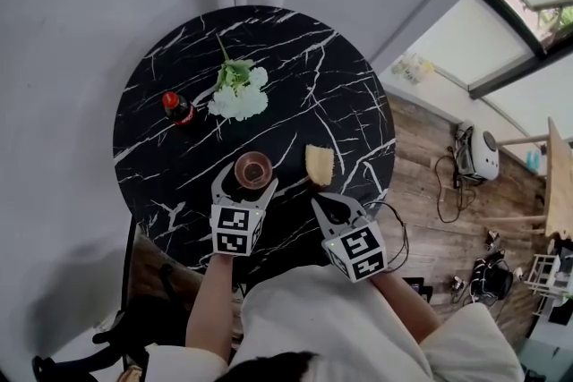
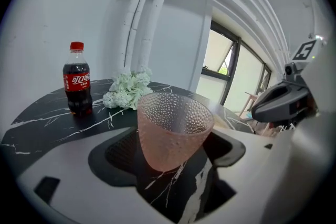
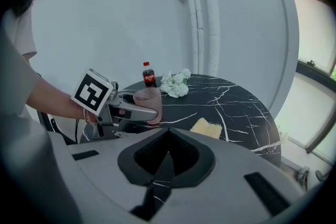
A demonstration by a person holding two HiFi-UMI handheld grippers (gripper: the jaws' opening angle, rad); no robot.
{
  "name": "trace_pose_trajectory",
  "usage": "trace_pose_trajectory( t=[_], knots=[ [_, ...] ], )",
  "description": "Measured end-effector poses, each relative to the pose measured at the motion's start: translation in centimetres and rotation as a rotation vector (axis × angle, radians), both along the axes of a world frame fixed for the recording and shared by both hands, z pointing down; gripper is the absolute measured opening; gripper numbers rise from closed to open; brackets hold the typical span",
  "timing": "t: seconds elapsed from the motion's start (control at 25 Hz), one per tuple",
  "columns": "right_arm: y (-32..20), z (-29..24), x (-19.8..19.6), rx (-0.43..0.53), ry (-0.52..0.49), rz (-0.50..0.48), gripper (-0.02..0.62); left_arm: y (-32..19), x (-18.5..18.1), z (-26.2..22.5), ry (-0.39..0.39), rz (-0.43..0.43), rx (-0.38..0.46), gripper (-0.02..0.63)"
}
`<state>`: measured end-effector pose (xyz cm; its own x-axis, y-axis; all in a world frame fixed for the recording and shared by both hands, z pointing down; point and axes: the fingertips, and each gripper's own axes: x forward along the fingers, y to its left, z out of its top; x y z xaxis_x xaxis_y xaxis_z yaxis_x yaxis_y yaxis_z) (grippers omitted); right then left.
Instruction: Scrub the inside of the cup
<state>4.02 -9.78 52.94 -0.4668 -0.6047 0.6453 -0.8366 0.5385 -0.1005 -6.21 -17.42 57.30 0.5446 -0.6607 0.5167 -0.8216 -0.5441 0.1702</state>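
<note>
A pink dimpled glass cup (image 1: 253, 169) (image 2: 173, 131) stands upright on the black marble table (image 1: 340, 76), near its front edge. My left gripper (image 1: 246, 182) (image 2: 173, 168) is open, one finger on each side of the cup, and I see no firm press on the glass. A yellow sponge (image 1: 319, 164) (image 3: 206, 127) lies flat on the table just right of the cup. My right gripper (image 1: 328, 207) (image 3: 165, 161) hovers in front of the sponge, shut with nothing between its jaws. The right gripper view also shows the left gripper (image 3: 126, 107) around the cup (image 3: 148, 104).
A cola bottle (image 1: 177, 107) (image 2: 77, 81) with a red cap stands at the table's left. A white flower bunch (image 1: 238, 89) (image 2: 128, 89) lies beyond the cup. A white wall with pipes is behind the table; a wooden floor with cables is to the right.
</note>
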Motion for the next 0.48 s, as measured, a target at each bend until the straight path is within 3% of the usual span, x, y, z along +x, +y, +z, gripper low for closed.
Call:
trace_pose_trajectory(
  t=[0.16, 0.36, 0.48],
  knots=[
    [0.1, -0.3, 0.0, -0.003, -0.026, 0.023, 0.034, 0.7, -0.8, -0.5, 0.008, -0.02, -0.002, 0.382],
    [-0.1, -0.8, 0.3, 0.0, -0.076, 0.059, 0.034, 2.1, -2.6, -4.0, 0.112, -0.105, 0.04, 0.382],
    [-0.2, -1.1, 0.6, 0.002, -0.104, 0.072, 0.034, 3.2, -3.8, -5.1, 0.113, -0.129, 0.053, 0.382]
  ],
)
